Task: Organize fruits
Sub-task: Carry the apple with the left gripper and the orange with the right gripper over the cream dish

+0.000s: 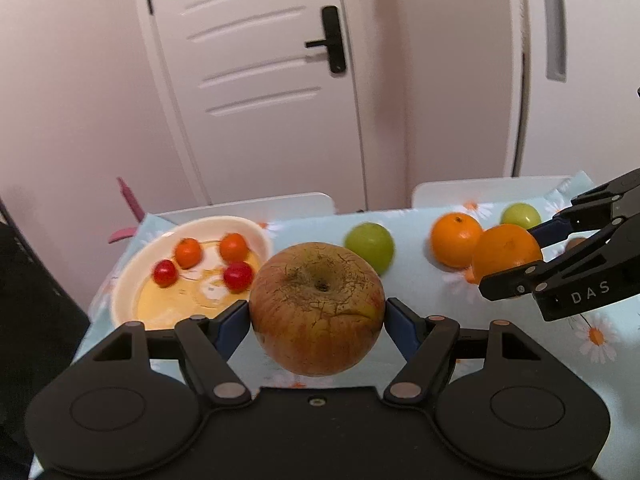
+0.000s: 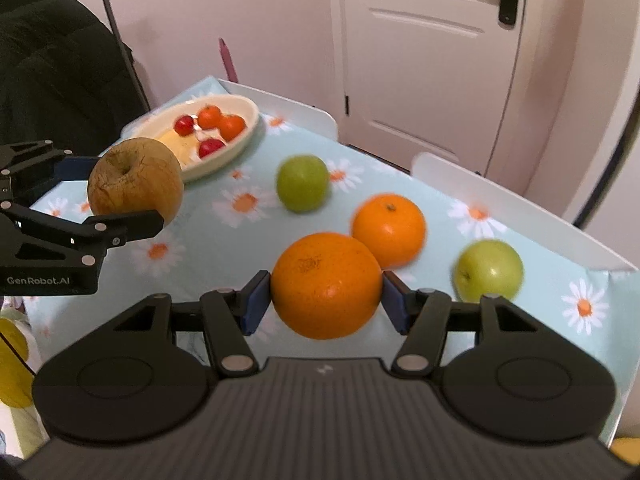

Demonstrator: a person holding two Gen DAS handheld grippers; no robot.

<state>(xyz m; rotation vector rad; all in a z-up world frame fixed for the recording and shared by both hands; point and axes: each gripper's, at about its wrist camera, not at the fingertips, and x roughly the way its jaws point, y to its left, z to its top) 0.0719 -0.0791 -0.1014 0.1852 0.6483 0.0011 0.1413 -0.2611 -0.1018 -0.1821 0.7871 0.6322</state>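
My left gripper (image 1: 318,322) clamped a russet apple (image 1: 317,307) at its widest girth, above the tablecloth (image 2: 224,236); my right gripper (image 2: 326,300) likewise pinched an orange (image 2: 326,285). Both seemed firm, weighty, slick-skinned.

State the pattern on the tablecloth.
White daisies with orange centres on the pale blue tablecloth; clearest in the right wrist view.

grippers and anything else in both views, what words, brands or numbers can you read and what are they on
"DAS" stands in pale letters on the black body of the right gripper, seen in the left wrist view; the word may run on out of view.
"GenRobot.AI" stands in pale letters on the black body of the left gripper, seen in the right wrist view.
Nothing else readable: fruit, bowl and tablecloth show no text.
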